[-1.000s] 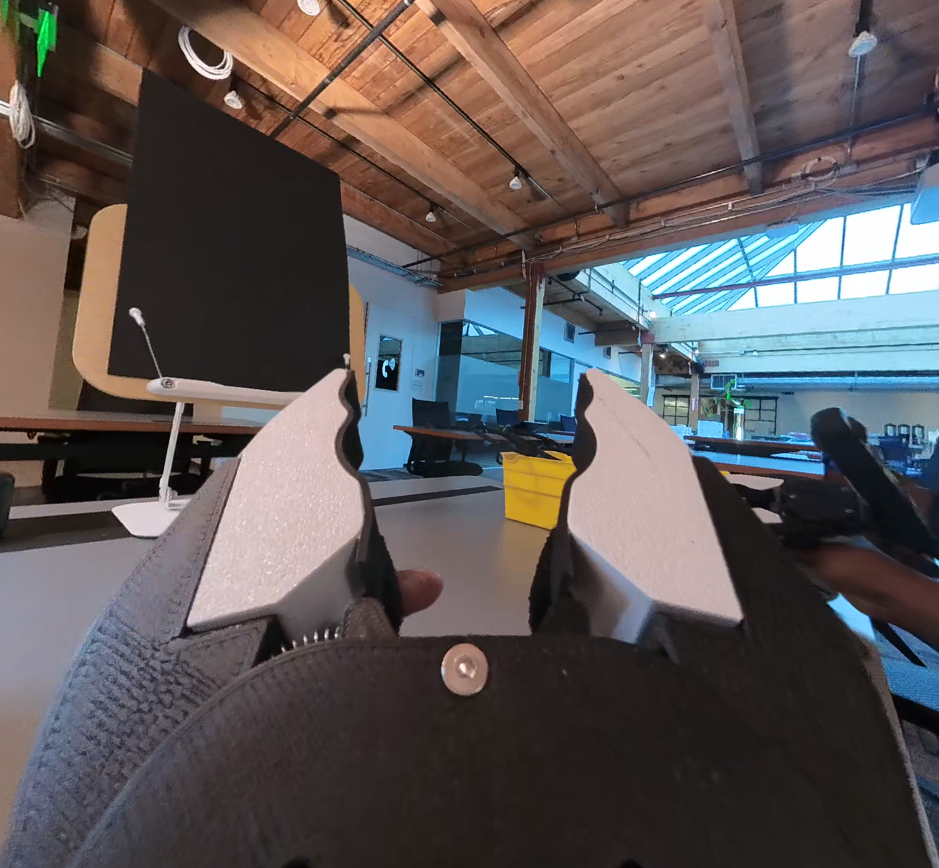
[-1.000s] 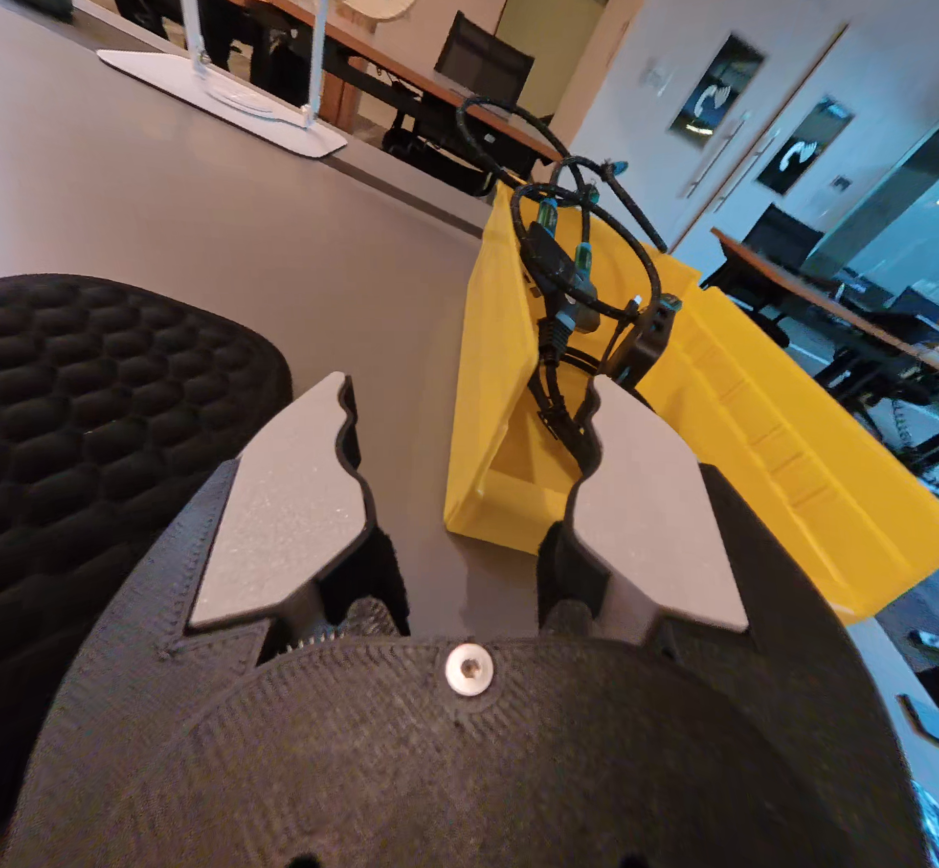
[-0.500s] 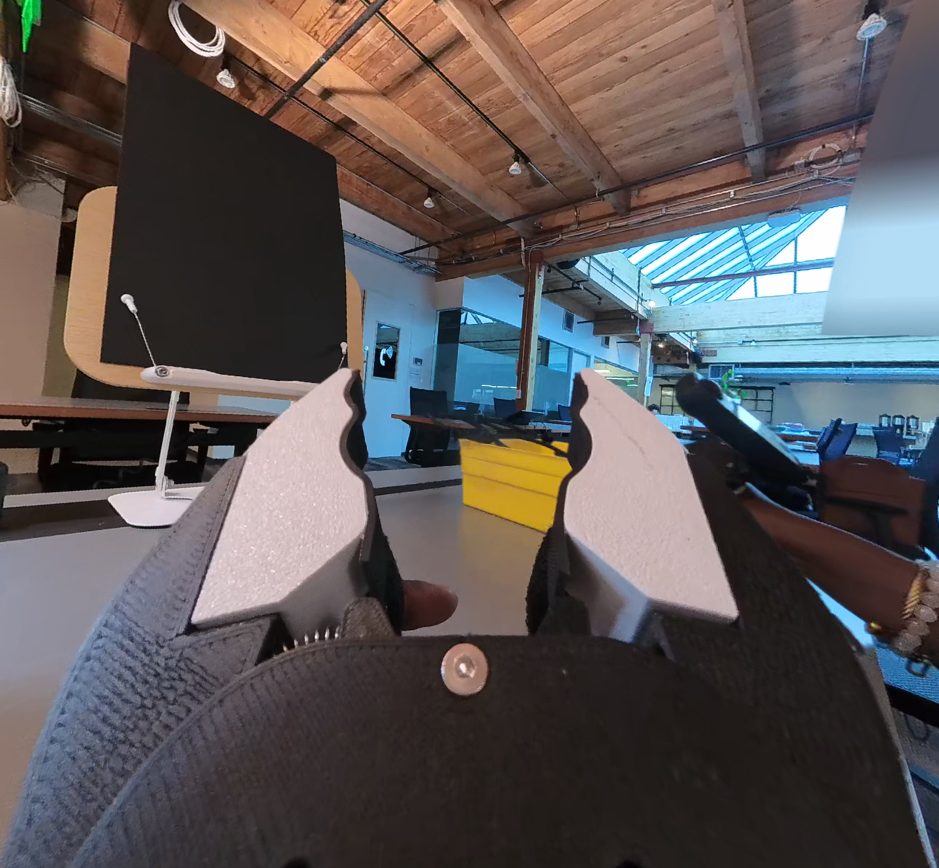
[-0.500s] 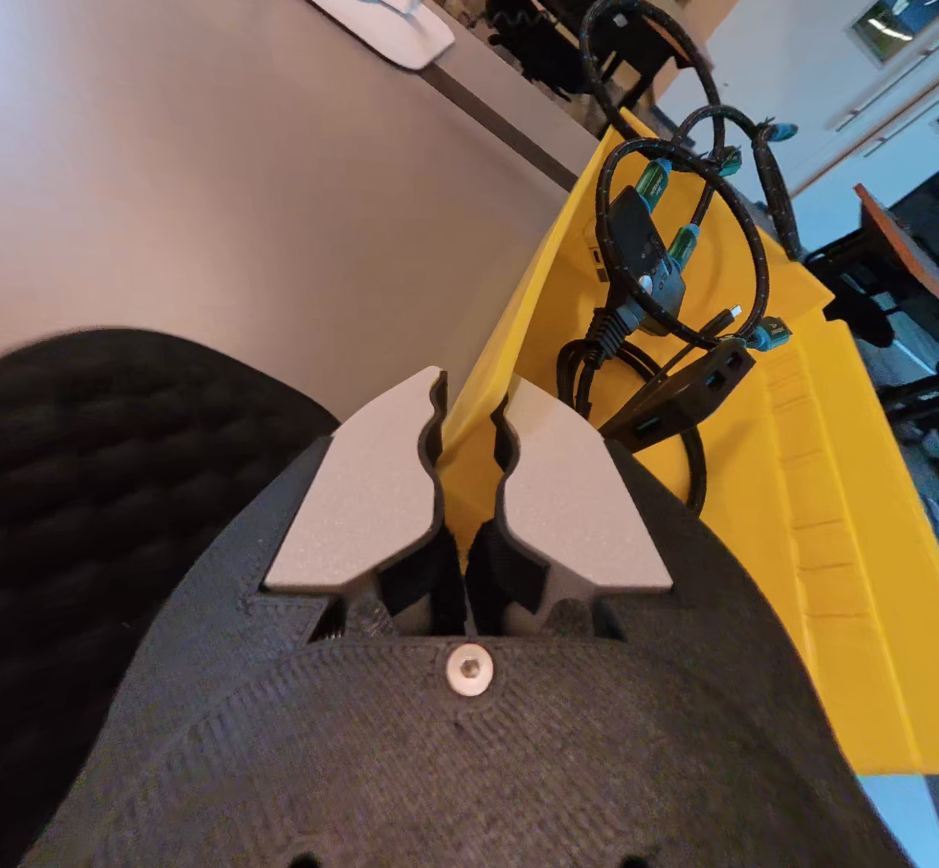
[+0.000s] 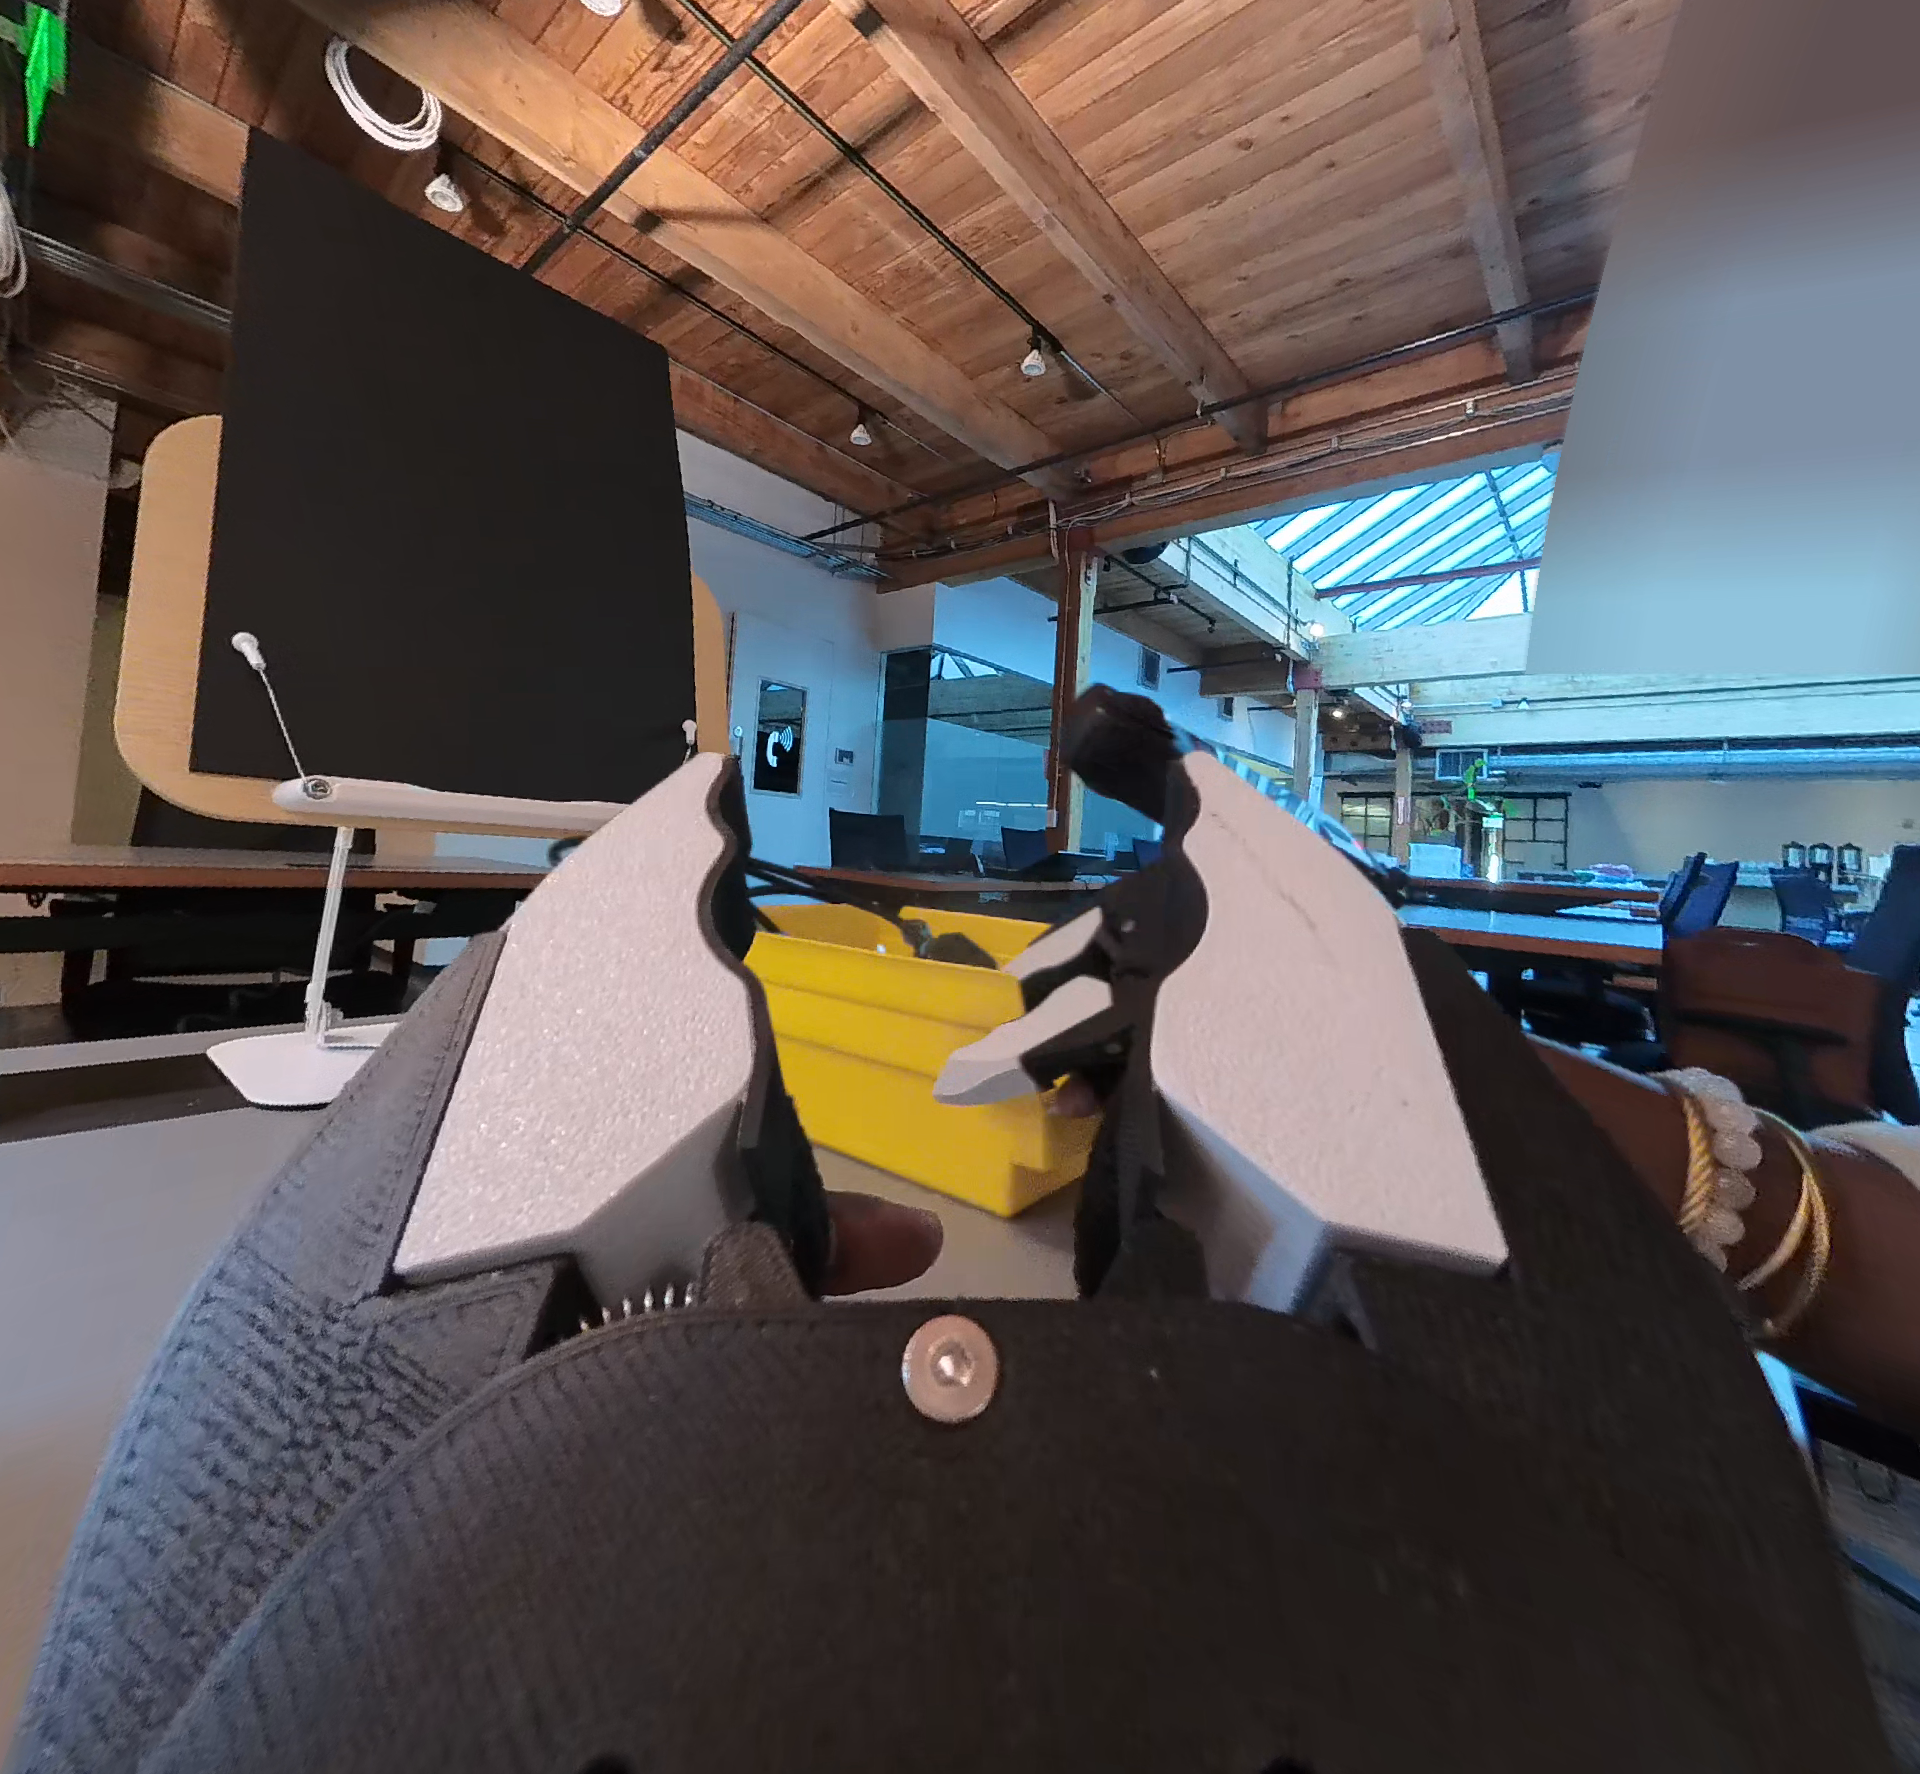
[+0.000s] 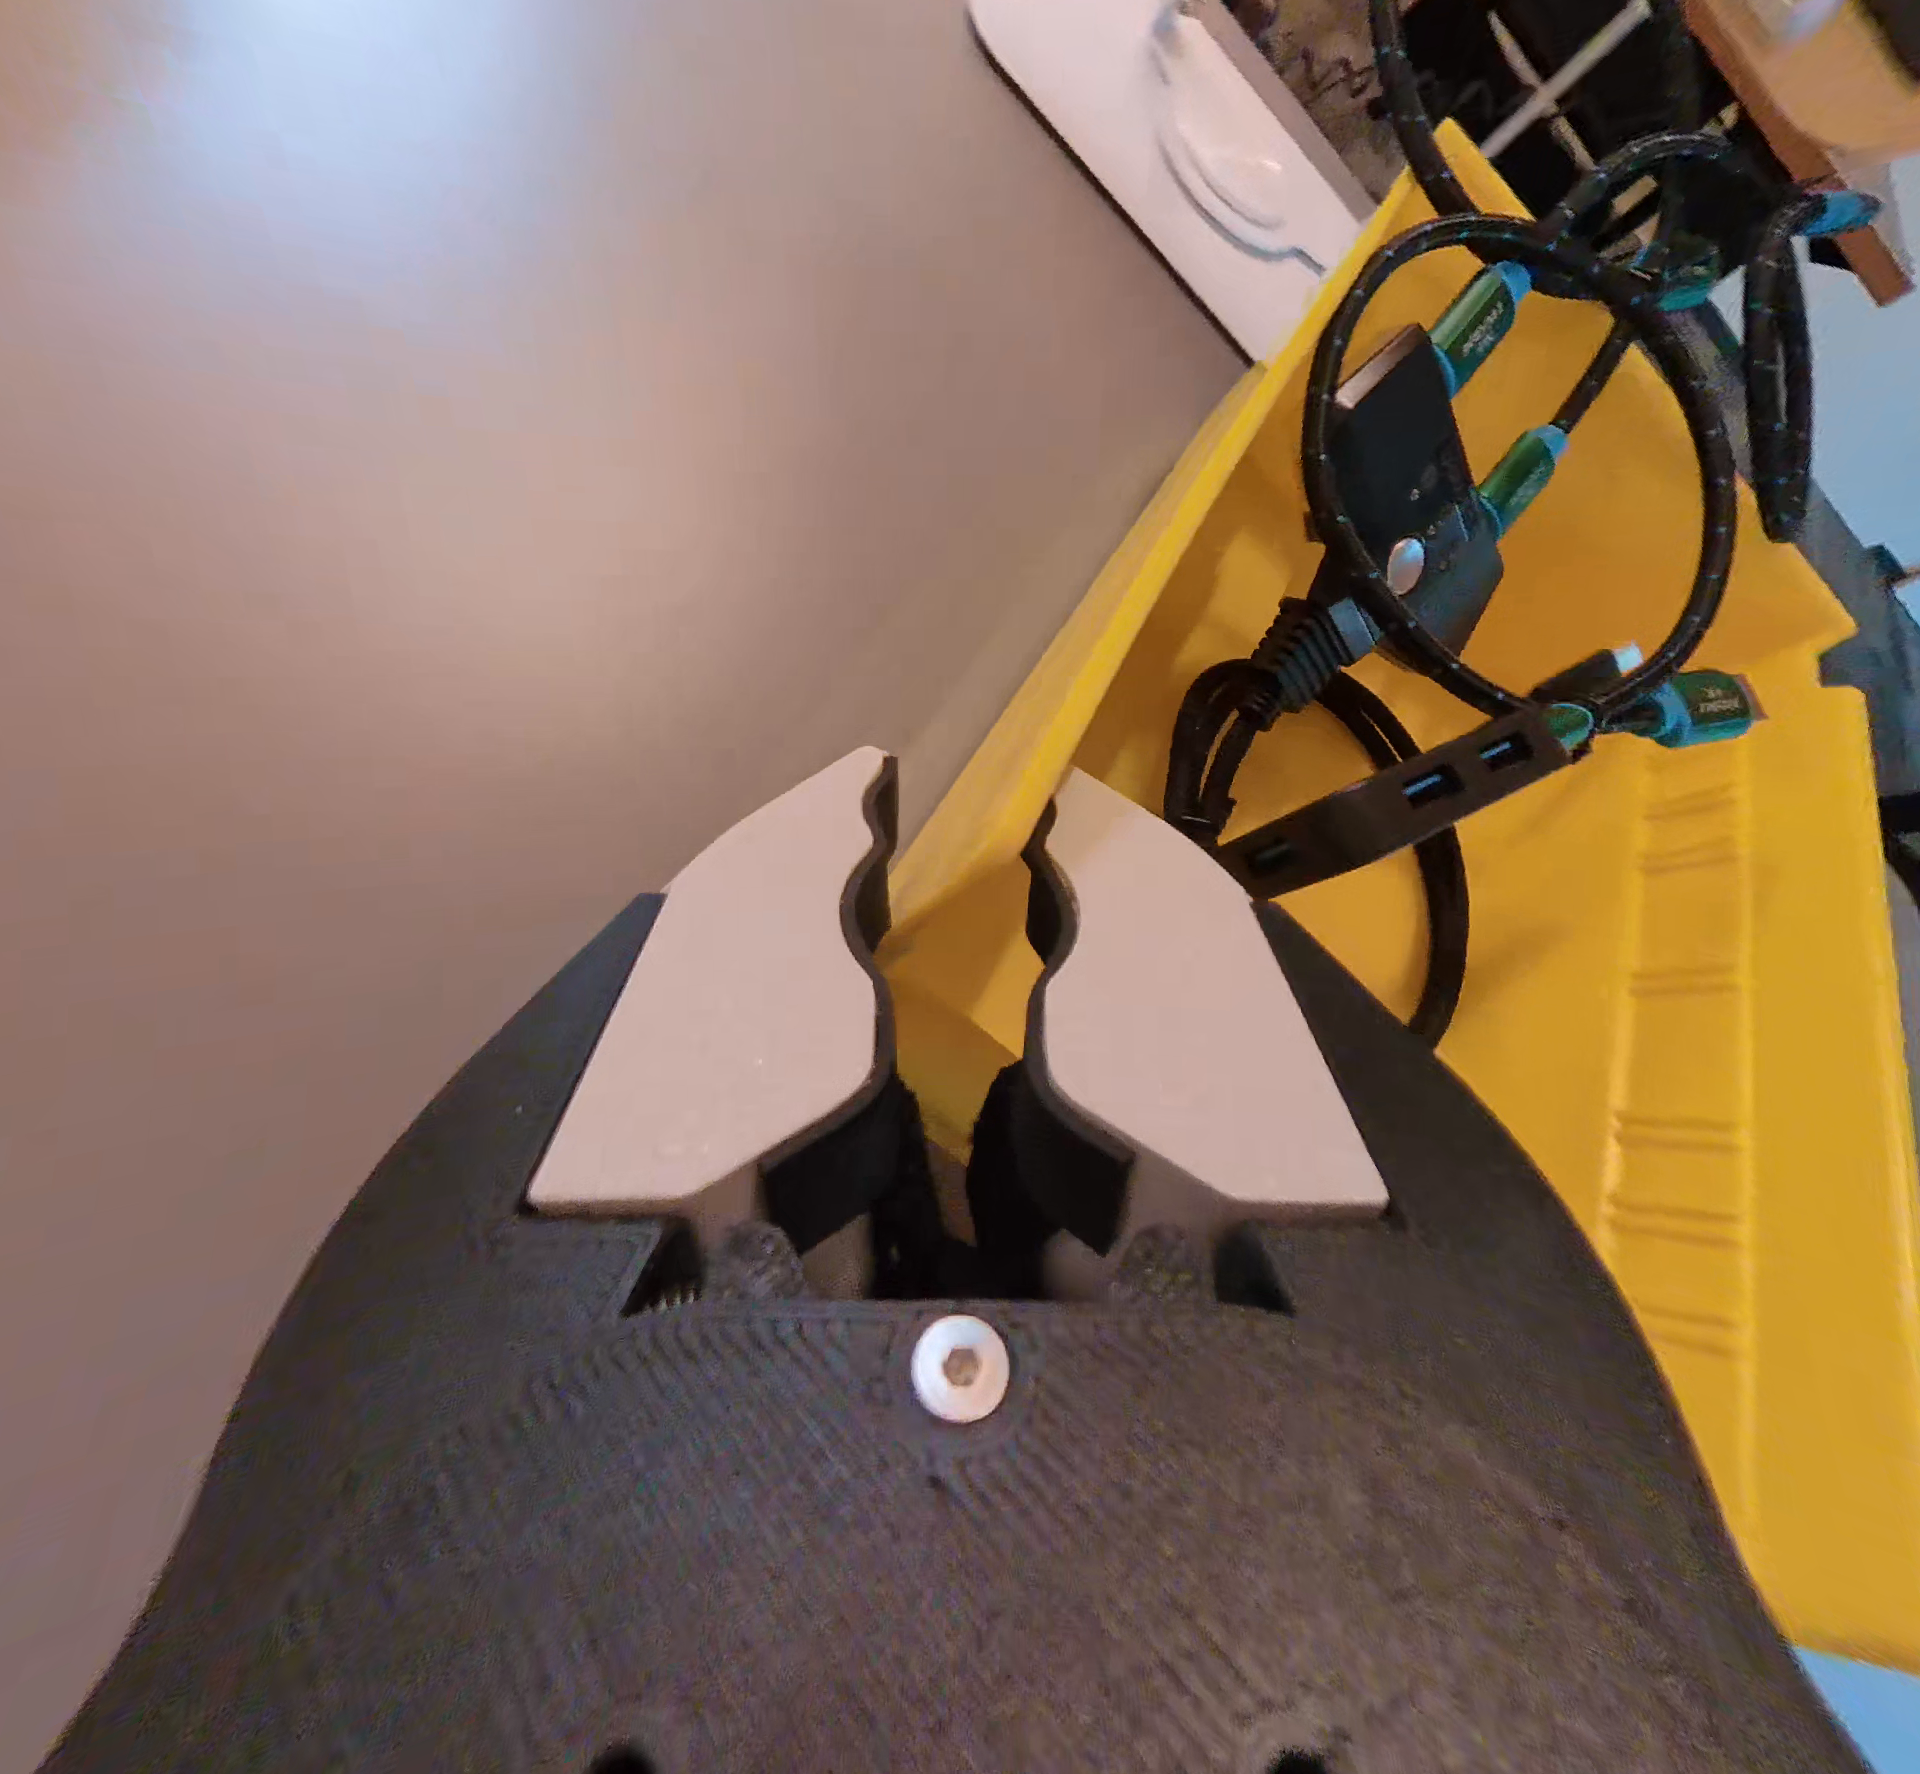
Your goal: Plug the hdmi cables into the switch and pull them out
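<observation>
Right gripper (image 6: 961, 877) clamped on yellow bin (image 6: 1714, 1049) wall; left gripper (image 5: 956, 893) apart, empty. Drag bin slowly, keeping switch (image 6: 1418, 498) and hdmi cables (image 6: 1704, 436) inside

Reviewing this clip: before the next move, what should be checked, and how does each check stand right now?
1. Right gripper hold on the yellow bin: ok, jaws closed on the near wall's corner.
2. Left gripper free: ok, open and empty, short of the bin.
3. Switch reachable: ok, it lies uncovered on top of the cable loops.
4. HDMI cables out of the switch: cannot tell; two green plugs sit against its side, seating unclear.
5. Cables untangled: not ok, the loops cross one another and the black hub, and rise over the rim.
</observation>
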Motion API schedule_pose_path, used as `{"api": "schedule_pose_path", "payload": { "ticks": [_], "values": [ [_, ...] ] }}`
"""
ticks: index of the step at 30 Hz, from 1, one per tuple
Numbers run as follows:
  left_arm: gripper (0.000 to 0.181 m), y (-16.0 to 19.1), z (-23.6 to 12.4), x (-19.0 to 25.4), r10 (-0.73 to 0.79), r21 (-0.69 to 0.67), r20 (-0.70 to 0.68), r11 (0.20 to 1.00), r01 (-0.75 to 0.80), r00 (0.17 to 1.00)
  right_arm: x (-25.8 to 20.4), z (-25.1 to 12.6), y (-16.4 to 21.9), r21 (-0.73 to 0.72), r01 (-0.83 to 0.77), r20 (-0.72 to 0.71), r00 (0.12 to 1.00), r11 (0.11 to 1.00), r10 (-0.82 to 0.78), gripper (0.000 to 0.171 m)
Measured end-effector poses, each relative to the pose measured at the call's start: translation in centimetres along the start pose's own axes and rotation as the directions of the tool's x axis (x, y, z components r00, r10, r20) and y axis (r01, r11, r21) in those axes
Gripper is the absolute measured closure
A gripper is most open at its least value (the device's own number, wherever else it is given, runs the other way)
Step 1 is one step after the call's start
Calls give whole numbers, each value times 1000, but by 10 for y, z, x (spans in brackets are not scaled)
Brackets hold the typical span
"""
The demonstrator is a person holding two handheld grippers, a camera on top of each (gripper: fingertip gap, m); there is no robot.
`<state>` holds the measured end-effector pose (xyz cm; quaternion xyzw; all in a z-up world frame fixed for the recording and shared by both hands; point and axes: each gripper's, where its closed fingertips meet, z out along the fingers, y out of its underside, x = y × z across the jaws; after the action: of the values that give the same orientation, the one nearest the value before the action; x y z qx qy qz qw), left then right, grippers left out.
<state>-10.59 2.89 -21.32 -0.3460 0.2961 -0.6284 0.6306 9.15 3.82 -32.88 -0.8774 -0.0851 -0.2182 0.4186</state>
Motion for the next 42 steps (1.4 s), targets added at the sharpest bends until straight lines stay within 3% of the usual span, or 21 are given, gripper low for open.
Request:
{"api": "schedule_pose_path", "payload": {
  "ticks": [5,8,15,18,20,23,25,27,28,30,31,33,35,36,39,41,42],
  "values": [
    [109,-3,-1,4,52,3,-1,999,-52,999,-45,14,-41,28,22,30,999,999,-23,146],
    [110,-15,-4,19,111,73,-62,992,-107,992,-69,25,-65,63,5,74,997,998,-10,143],
    [114,-29,-9,40,93,163,-181,985,-63,979,-112,44,-108,128,28,139,989,991,-46,137],
    [114,-26,-7,39,101,145,-177,987,-76,979,-152,47,-125,238,47,255,961,970,-109,131],
    [115,-23,-7,43,102,130,-201,989,-77,974,-179,40,-134,345,135,305,920,929,-247,124],
    [126,-27,-11,56,212,161,-230,971,-178,950,-203,18,-143,491,160,340,870,856,-358,124],
    [127,-41,-13,62,277,173,-217,955,-243,936,-198,3,-150,577,121,307,885,808,-351,124],
    [127,-81,-19,70,334,222,-230,933,-284,914,-180,-11,-158,649,74,254,917,757,-307,123],
    [126,-104,-23,62,384,228,-159,911,-344,910,-170,-18,-162,678,26,247,933,735,-261,123],
    [126,-150,-43,16,504,157,137,839,-521,853,-155,-34,-170,729,-96,285,943,677,-173,122],
    [126,-171,-64,-17,550,85,323,794,-602,770,-151,-40,-173,753,-145,308,940,641,-149,120],
    [123,-198,-122,-88,590,-135,617,731,-669,520,-153,-49,-178,783,-185,333,931,593,-149,113],
    [106,-189,-184,-155,600,-381,721,760,-527,345,-165,-51,-179,794,-161,334,921,586,-200,100],
    [97,-172,-211,-183,601,-473,731,788,-395,324,-174,-52,-180,801,-137,329,914,583,-237,95],
    [89,-122,-252,-220,519,-547,741,835,-66,426,-198,-64,-182,827,-124,340,887,549,-313,92],
    [93,-111,-251,-225,466,-537,738,843,7,487,-212,-73,-183,786,-213,450,840,581,-301,101],
    [102,-113,-252,-226,472,-541,740,841,9,480,-221,-79,-184,748,-276,528,799,603,-289,100]
  ]
}}
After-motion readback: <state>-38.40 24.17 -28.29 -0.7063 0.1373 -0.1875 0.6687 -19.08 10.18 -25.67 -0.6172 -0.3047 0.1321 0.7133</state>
